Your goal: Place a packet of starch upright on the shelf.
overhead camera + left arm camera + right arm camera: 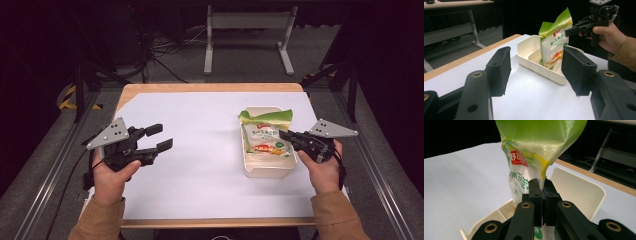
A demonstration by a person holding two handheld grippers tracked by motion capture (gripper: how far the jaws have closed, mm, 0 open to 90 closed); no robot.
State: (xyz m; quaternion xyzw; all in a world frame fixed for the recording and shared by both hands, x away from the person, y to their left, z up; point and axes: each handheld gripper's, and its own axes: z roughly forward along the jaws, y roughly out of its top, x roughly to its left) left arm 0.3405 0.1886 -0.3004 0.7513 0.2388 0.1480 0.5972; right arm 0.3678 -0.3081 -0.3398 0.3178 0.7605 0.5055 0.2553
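R gripper (286, 134) fingers pinched tight on bag (264, 136) edge, bag upright in cream tray (267, 170) nr bench's right edge. Lower slow, keep bag vertical, release once seated. L gripper (159, 138) fingers wide apart, holding nothing, nr left edge.

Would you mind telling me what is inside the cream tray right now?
The cream tray holds a green-topped food bag, standing upright with its edge pinched by the right gripper. A divider shows beside the bag; the tray floor beneath the bag is covered.
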